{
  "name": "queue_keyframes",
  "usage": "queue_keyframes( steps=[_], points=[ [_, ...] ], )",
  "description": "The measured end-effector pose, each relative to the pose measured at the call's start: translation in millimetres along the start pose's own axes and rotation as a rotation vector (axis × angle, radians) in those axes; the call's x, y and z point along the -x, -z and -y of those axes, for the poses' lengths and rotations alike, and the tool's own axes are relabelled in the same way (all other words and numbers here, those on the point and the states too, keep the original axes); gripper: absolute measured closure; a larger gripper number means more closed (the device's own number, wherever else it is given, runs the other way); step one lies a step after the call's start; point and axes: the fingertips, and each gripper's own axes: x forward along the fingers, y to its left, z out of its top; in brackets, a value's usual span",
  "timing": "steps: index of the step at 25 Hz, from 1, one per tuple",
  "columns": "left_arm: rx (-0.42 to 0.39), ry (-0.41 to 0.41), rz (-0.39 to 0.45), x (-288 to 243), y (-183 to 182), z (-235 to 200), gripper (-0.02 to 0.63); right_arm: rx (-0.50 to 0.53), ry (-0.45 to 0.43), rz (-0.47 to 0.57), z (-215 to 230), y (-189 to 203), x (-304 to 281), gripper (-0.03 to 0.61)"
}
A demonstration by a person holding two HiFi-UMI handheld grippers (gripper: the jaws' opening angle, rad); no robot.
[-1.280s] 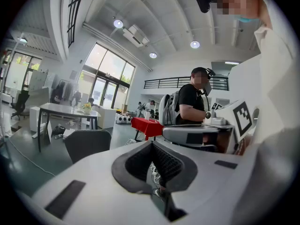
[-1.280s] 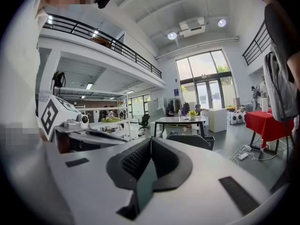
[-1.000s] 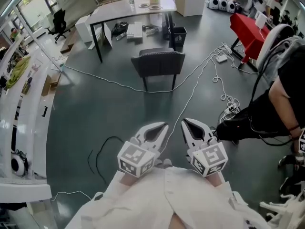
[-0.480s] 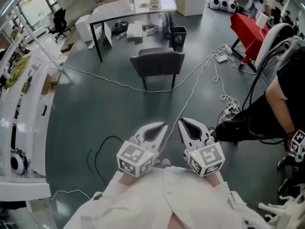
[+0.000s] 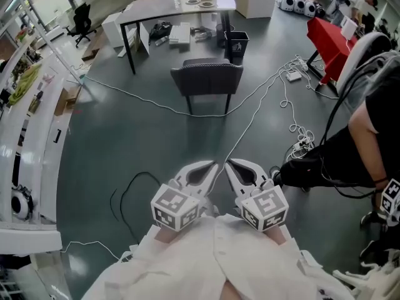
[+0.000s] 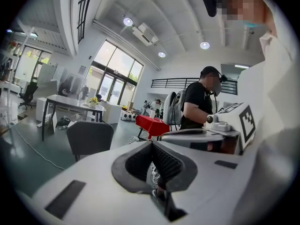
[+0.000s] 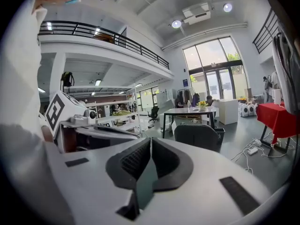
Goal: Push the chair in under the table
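A dark grey chair stands on the floor some way ahead, its back towards me, pulled out from the white table behind it. The chair shows at left in the left gripper view, and the chair sits right of centre in the right gripper view, with the table beyond. My left gripper and right gripper are held close to my body, side by side, far short of the chair. Both are shut with nothing between their jaws.
White cables trail across the floor between me and the chair. A person in black sits at the right beside a red table. White shelving lines the left side. A bin stands beside the table.
The two grippers have drawn closer together, their tips now nearly touching. The view has shifted slightly, so the chair and table sit a little higher in frame.
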Motion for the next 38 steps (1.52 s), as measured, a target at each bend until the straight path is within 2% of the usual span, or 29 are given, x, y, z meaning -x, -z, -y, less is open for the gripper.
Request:
queue_keyframes(
  steps=[7, 14, 21, 28, 38],
  points=[
    [0.003, -0.003, 0.006, -20.5, -2.1, -11.0, 0.6, 0.014, -0.005, -0.012, 23.9, 1.6, -12.4, 0.545],
    [0.018, -0.012, -0.003, -50.6, -11.4, -51.7, 0.6, 0.023, -0.017, -0.023, 54.5, -6.1, -51.9, 0.545],
    [0.01, 0.029, -0.061, -86.3, -20.9, -109.5, 0.6, 0.01, 0.001, -0.024, 88.2, -18.8, -114.3, 0.545],
    [-0.009, 0.054, -0.061, -125.7, -65.2, -175.5, 0.6, 0.001, 0.04, -0.005, 134.5, -57.2, -180.6, 0.545],
    [-0.026, 0.095, -0.079, -175.0, -103.2, -269.8, 0.6, -0.022, 0.08, -0.009, 185.4, -82.7, -277.4, 0.545]
  ],
)
